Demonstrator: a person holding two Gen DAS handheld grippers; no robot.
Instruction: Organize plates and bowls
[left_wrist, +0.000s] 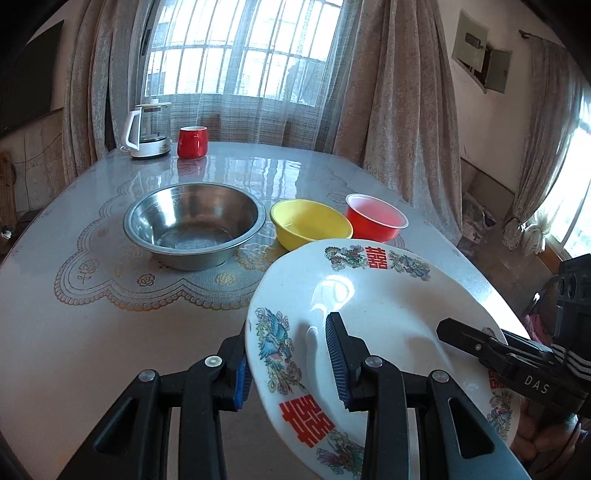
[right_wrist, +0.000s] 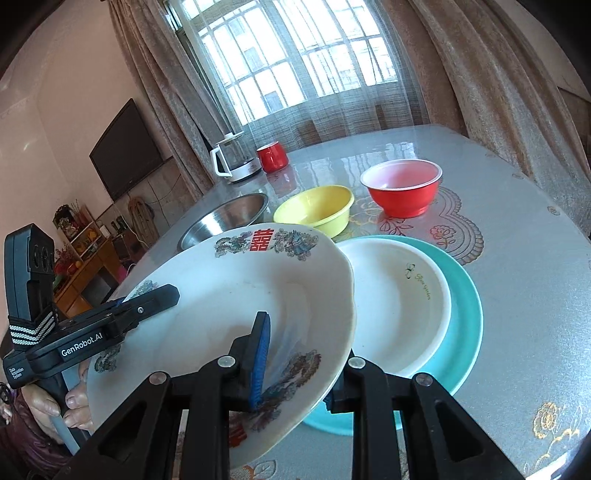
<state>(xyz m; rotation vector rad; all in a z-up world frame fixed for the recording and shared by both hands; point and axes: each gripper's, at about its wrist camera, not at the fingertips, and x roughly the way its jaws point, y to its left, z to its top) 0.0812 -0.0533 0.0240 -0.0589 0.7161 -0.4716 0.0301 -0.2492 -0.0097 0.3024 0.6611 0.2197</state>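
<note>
Both grippers clamp one decorated plate (left_wrist: 373, 314): we find the left gripper (left_wrist: 291, 365) closed on its left rim and the right gripper (right_wrist: 295, 365) closed on its right rim, the plate tilted above the table (left_wrist: 92, 332). Open tabletop lies near and left. Ahead stand a steel bowl (left_wrist: 194, 225), yellow bowl (left_wrist: 310, 225) and red bowl (left_wrist: 375, 218). Right, a white plate (right_wrist: 402, 306) rests on a teal plate (right_wrist: 465, 314).

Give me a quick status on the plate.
Left gripper and right gripper both clamped on the dragon plate, tilted, off the table. White plate on teal plate alongside. Nothing in the way.
</note>
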